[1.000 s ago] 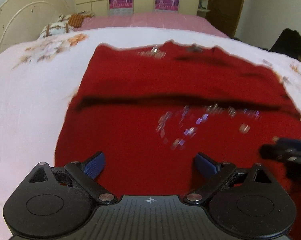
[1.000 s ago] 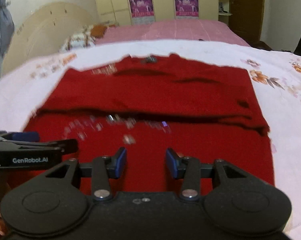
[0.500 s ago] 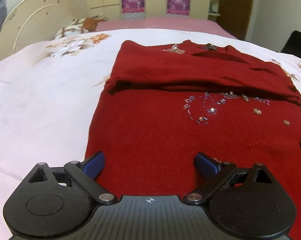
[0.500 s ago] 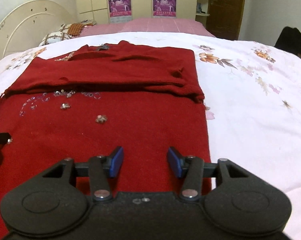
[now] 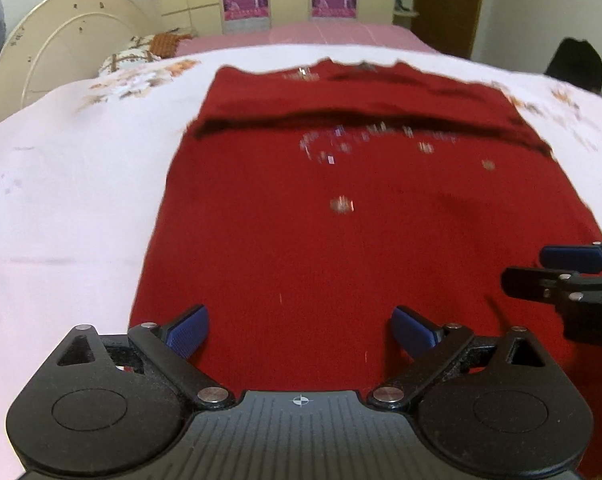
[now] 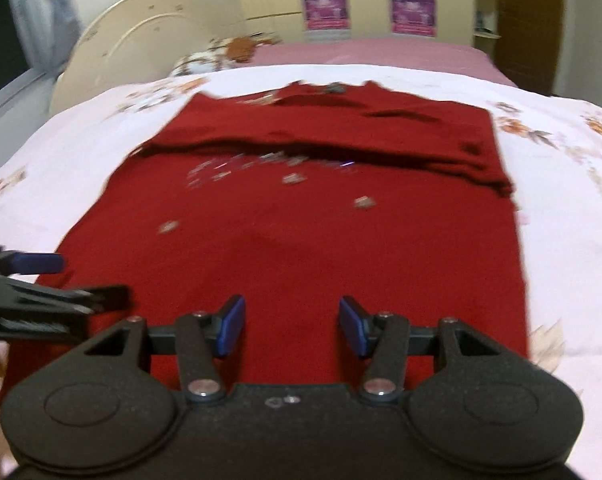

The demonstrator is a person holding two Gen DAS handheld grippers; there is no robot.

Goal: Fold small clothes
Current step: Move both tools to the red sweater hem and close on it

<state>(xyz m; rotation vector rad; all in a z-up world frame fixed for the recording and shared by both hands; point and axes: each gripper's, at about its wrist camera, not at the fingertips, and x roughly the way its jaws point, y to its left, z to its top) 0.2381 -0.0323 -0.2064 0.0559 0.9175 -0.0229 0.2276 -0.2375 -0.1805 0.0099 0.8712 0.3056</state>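
Note:
A red sweater (image 5: 341,220) with shiny beads lies flat on the white floral bedsheet (image 5: 69,184); its far part is folded over toward me, leaving a dark fold line. It also shows in the right wrist view (image 6: 321,232). My left gripper (image 5: 301,330) is open and empty, hovering over the sweater's near hem. My right gripper (image 6: 292,326) is open and empty over the near hem too. Each gripper appears at the edge of the other's view: the right one (image 5: 569,276) and the left one (image 6: 49,284).
The sheet (image 6: 573,208) surrounds the sweater on both sides. A cream headboard (image 5: 61,52) and pillows (image 5: 141,52) stand at the far left. A pink bed (image 5: 321,34) and a wardrobe lie behind. A dark object (image 5: 577,64) sits at the far right.
Both grippers swung apart half a second ago and have come back together over the sweater's near hem. Both stay open. The sweater has not moved.

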